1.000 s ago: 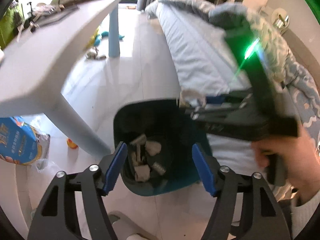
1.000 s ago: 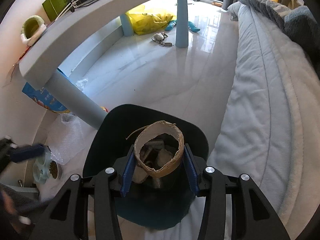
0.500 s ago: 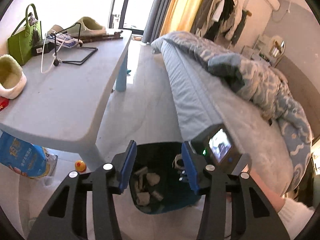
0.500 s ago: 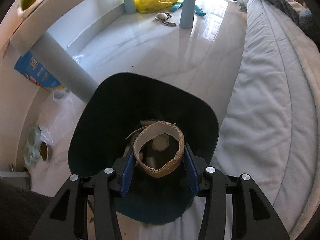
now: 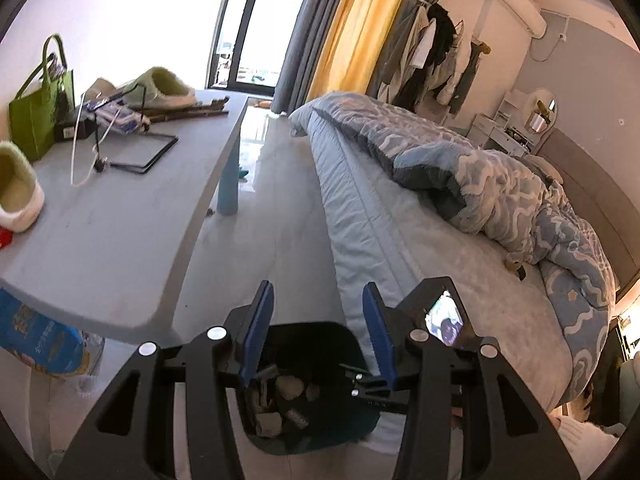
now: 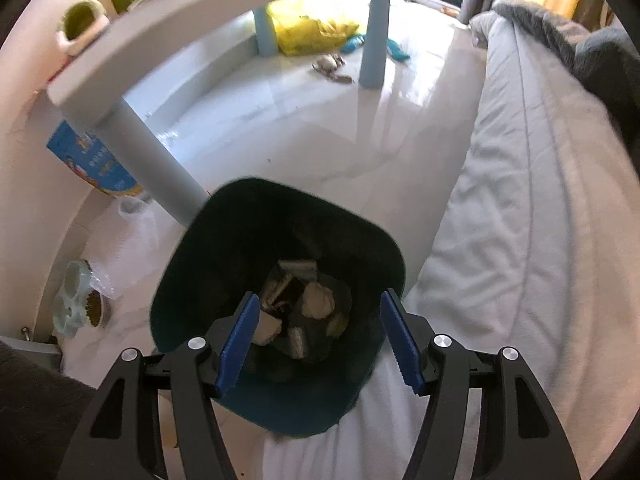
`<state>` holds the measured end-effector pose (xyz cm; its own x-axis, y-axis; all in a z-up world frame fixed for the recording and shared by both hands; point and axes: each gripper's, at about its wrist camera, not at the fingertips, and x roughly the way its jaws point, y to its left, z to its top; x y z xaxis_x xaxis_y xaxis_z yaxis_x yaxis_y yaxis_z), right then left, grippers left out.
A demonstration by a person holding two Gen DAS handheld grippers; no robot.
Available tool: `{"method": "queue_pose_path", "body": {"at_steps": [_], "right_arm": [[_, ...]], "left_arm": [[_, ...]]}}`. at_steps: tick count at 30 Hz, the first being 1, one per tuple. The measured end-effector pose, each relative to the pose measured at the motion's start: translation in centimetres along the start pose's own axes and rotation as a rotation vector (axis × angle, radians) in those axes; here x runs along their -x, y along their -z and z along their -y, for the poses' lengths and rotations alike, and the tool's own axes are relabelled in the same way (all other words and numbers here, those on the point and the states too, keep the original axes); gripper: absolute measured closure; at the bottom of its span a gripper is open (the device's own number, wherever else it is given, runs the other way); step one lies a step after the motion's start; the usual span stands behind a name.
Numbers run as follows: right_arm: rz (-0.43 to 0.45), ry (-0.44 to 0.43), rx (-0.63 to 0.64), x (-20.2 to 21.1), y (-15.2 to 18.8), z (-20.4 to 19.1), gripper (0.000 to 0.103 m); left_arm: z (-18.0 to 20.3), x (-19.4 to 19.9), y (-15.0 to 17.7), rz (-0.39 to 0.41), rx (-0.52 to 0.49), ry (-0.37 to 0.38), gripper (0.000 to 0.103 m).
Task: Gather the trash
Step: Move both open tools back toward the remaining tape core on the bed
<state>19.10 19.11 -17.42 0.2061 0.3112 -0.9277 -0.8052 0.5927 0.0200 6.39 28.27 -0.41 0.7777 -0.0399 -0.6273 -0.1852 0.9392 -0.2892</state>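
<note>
A dark teal bin (image 6: pixel 188 248) stands on the floor between the table leg and the bed, with crumpled paper (image 6: pixel 318 300) and wrappers at its bottom. My right gripper (image 6: pixel 320 344) hangs over the bin's mouth, pointing steeply down; its jaws are opening and nothing is between the blue pads. My left gripper (image 5: pixel 316 334) is higher up and looks down at the same bin (image 5: pixel 352 344) and its trash (image 5: pixel 290 386). Its jaws stand apart with nothing between them. The right gripper's small screen (image 5: pixel 446 318) shows beside the left gripper's right finger.
A grey table (image 5: pixel 120 220) on the left carries slippers, a green bag (image 5: pixel 38 116) and a wire stand. The bed (image 5: pixel 440 280) with a blue quilt lies right. On the floor are a blue packet (image 6: pixel 92 160), a pet bowl (image 6: pixel 80 300) and a yellow bag (image 6: pixel 308 32).
The cardboard tube held in the right gripper's jaws is gone from them, and those jaws have spread. The left gripper narrowed its jaws and rose, now looking over the table and bed.
</note>
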Motion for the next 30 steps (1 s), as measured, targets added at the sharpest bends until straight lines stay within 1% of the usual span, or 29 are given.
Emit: {"method": "queue_pose_path", "body": {"at_steps": [4,7,11,15,19,24,29,30], "right_arm": [[0.053,-0.021,0.022,2.7,0.2,1.0,0.039],[0.082,-0.037,0.019,4.5,0.2,1.9,0.039],[0.143,-0.049,0.018,7.6,0.5,3.6,0.039],[0.188,-0.026,0.019,10.2,1.1,5.6,0.039],[0.212,0.009,0.002,12.0,2.0,8.0,0.039],[0.238,0.063,-0.036,14.0,3.3,11.7,0.039],[0.266,0.109,-0.071,16.1,5.1,15.6,0.039],[0.273,0.117,-0.086,16.5,5.6,16.6,0.039]], "left_arm": [[1.5,-0.5,-0.9,0.021,-0.006,0.012,0.055],[2.9,-1.0,-1.5,0.031,-0.012,0.023,0.055],[4.7,-1.6,-2.3,0.044,-0.028,0.032,0.055],[6.7,-2.5,-3.0,0.054,-0.032,0.050,0.055],[9.2,-3.5,-3.5,0.064,-0.044,0.059,0.055],[12.2,-4.5,-3.8,0.065,-0.071,0.073,0.055],[14.9,-5.9,-3.9,0.060,-0.075,0.105,0.052],[15.6,-6.4,-4.0,0.057,-0.068,0.121,0.051]]}}
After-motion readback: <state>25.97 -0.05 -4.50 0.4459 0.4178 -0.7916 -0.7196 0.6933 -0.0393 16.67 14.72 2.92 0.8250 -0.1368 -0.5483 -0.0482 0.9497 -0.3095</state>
